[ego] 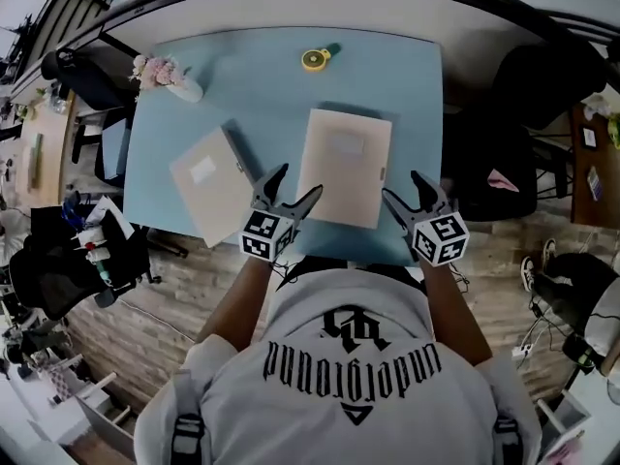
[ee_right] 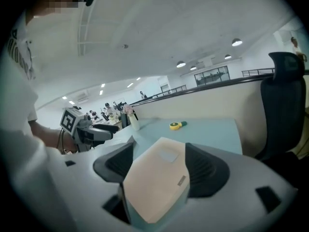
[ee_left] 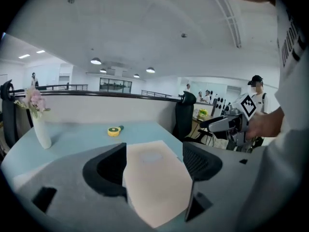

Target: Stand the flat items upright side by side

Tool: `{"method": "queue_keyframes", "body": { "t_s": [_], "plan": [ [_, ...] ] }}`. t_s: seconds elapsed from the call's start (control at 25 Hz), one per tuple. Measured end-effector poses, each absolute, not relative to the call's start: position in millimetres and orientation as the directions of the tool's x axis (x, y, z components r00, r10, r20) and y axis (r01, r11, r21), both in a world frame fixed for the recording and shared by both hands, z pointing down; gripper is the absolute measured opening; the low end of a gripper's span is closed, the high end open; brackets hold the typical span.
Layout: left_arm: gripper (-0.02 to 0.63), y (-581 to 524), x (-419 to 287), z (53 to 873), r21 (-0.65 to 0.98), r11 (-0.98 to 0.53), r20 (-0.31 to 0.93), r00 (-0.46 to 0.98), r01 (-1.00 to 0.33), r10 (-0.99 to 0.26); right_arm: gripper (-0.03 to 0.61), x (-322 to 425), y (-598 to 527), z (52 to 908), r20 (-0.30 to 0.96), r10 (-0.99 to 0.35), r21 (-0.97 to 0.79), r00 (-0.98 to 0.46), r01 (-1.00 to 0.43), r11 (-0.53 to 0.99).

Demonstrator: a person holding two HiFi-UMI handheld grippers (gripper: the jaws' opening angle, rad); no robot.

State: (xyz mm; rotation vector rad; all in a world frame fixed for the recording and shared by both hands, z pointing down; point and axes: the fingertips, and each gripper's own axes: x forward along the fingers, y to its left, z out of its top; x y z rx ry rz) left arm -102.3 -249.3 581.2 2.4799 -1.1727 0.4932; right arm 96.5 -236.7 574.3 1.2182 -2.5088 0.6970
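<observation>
Beige folder point(ego: 346, 166), second folder point(ego: 211, 182) flat on table point(ego: 271, 76), vase point(ego: 187, 89), tape measure point(ego: 315, 59) beyond, left gripper point(ego: 300, 179), right gripper point(ego: 401, 184) spread

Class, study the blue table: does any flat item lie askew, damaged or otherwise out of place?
The left beige flat folder lies twisted at an angle on the blue table, while the centre beige folder sits nearly square to the table's edge. Nothing looks spilled or damaged.

The right folder point(ego: 346, 168) and left folder point(ego: 211, 184) look like matt beige card, the tabletop point(ego: 271, 95) smooth matt blue.
</observation>
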Motion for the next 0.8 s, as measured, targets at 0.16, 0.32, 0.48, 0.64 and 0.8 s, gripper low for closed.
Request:
{"method": "queue_keyframes", "body": {
  "t_s": [0.16,0.32,0.48,0.64,0.8],
  "plan": [
    [0.374,-264,-108,636,0.222,-0.619,0.545,0.622,-0.754,-0.563,0.331,85,-240,631,0.536,-0.607,-0.346,-0.586,-0.809,0.475],
    [0.374,-270,-116,690,0.296,-0.61,0.633,0.629,-0.735,-0.451,0.339,74,-243,686,0.62,-0.546,-0.389,-0.563,-0.825,0.41],
    [0.374,-277,-116,733,0.411,-0.56,0.669,0.655,-0.72,-0.351,0.344,75,-251,731,0.673,-0.512,-0.428,-0.533,-0.846,0.318],
    [0.382,-285,-115,764,0.509,-0.486,0.68,0.678,-0.71,-0.278,0.344,75,-261,762,0.696,-0.484,-0.49,-0.53,-0.844,0.219],
    [0.385,-287,-103,783,0.546,-0.479,0.691,0.693,-0.687,-0.205,0.339,70,-264,783,0.72,-0.425,-0.538,-0.55,-0.828,0.159]
  ]
}}
